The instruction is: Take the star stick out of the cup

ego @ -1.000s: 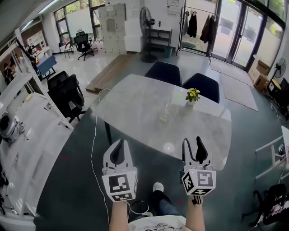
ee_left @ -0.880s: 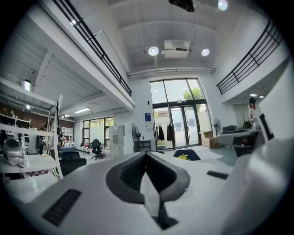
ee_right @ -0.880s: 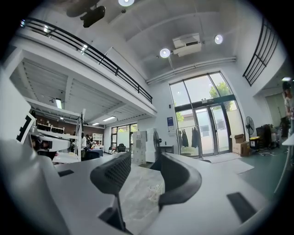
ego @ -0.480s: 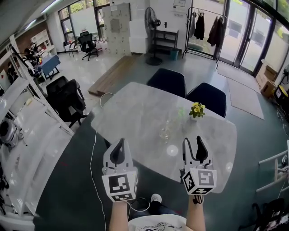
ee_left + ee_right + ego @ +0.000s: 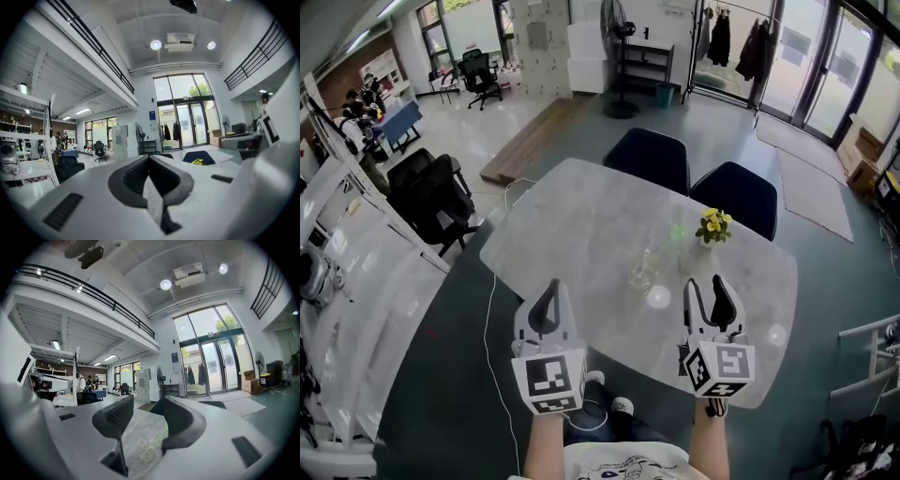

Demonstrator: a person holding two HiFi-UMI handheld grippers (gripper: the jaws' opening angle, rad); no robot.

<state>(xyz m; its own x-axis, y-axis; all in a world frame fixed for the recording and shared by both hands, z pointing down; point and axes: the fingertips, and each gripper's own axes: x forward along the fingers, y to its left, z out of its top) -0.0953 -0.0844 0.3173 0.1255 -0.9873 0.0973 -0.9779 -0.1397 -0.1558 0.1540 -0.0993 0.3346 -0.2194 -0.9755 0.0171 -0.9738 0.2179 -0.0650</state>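
A clear cup (image 5: 642, 271) stands near the middle of the pale marble table (image 5: 572, 220). A small green shape, which I take for the star stick (image 5: 677, 232), shows just beyond it, too small to make out. My left gripper (image 5: 549, 289) is held over the table's near edge, left of the cup, jaws shut and holding nothing. My right gripper (image 5: 704, 282) hangs right of the cup, open and empty. In the right gripper view the cup (image 5: 146, 442) shows low between the jaws, some way ahead. The left gripper (image 5: 149, 158) points past the table.
A small pot of yellow flowers (image 5: 712, 226) stands on the table behind the cup. Two dark chairs (image 5: 649, 157) are tucked in at the far side. A cable (image 5: 492, 309) hangs by the left edge, and white shelving (image 5: 337, 281) fills the far left.
The view has moved forward, so the table and cup now lie closer under both grippers. Neither gripper's jaws have changed.
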